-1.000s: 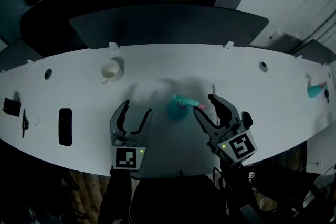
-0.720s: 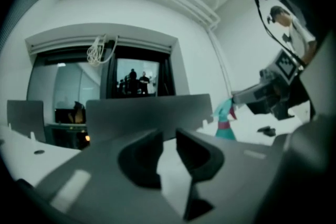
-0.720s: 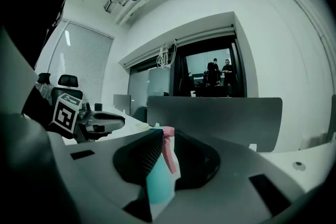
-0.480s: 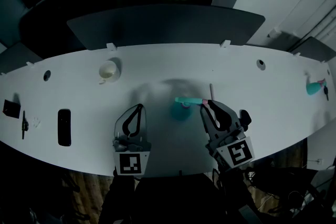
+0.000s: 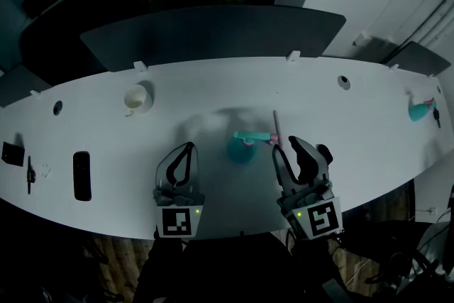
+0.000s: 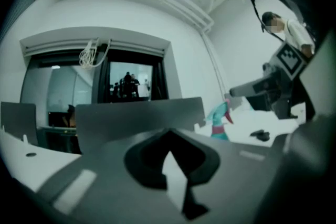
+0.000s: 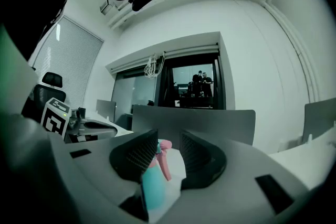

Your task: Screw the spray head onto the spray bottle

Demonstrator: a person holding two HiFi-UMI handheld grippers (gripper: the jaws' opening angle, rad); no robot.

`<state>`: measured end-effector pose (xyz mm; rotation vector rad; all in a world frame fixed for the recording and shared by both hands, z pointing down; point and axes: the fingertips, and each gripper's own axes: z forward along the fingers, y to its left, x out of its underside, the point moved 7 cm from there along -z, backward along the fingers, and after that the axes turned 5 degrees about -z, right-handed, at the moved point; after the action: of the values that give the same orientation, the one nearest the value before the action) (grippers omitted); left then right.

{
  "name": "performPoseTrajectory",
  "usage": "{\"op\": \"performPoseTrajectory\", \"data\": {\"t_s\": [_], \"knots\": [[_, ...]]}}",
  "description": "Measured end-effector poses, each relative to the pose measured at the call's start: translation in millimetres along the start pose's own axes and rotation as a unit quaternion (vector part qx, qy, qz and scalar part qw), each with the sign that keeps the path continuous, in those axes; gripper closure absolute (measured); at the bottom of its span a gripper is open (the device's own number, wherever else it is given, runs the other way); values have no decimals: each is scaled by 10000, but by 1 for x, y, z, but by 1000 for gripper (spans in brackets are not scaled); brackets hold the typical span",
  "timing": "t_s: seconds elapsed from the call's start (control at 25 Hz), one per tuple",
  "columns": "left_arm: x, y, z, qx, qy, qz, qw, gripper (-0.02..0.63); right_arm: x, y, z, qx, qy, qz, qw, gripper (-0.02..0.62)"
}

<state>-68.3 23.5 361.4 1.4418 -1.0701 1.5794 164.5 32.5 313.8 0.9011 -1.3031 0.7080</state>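
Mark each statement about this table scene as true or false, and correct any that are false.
1. The left gripper is shut and holds nothing. True.
2. In the head view, the white cup stands to the right of the spray bottle. False: it stands to the left of the bottle and farther back.
3. The right gripper is clamped on the white cup. False: its jaws stand apart and have just been opening. The spray head shows between them in the right gripper view, and the pads do not press on it.
4. A flat black device lies on the table to the left of the left gripper. True.
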Motion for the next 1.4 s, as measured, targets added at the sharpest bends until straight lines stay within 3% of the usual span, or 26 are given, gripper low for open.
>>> {"op": "performPoseTrajectory", "data": {"t_s": [0.08, 0.12, 0.16, 0.44, 0.6, 0.76, 1.04, 1.4], "knots": [[-2, -4, 1, 87, -45, 174, 9998, 601, 2, 1, -5, -94, 84, -78, 9999, 479], [-2, -7, 1, 78, -67, 110, 9999, 601, 4, 2, -6, -166, 161, -108, 9997, 584], [-2, -11, 1, 49, -81, 11, 10000, 601, 7, 3, -6, -220, 234, -148, 9994, 591], [-12, -22, -11, -442, -276, -9, 9986, 603, 10, 12, 5, 31, 222, -319, 9992, 591], [-28, -20, -28, -667, -354, 328, 9966, 603, 5, 17, 7, 75, 30, -273, 9996, 591], [-47, -17, -46, -868, -705, 504, 9925, 603, 6, 26, 2, 29, -85, -211, 9997, 591], [-48, -15, -66, -611, -589, 591, 9946, 603, 3, 51, -22, 461, -46, -413, 9981, 591], [-44, -10, -132, -303, -617, 216, 9974, 603, -17, 118, -73, 915, -79, -543, 9943, 591]]}}
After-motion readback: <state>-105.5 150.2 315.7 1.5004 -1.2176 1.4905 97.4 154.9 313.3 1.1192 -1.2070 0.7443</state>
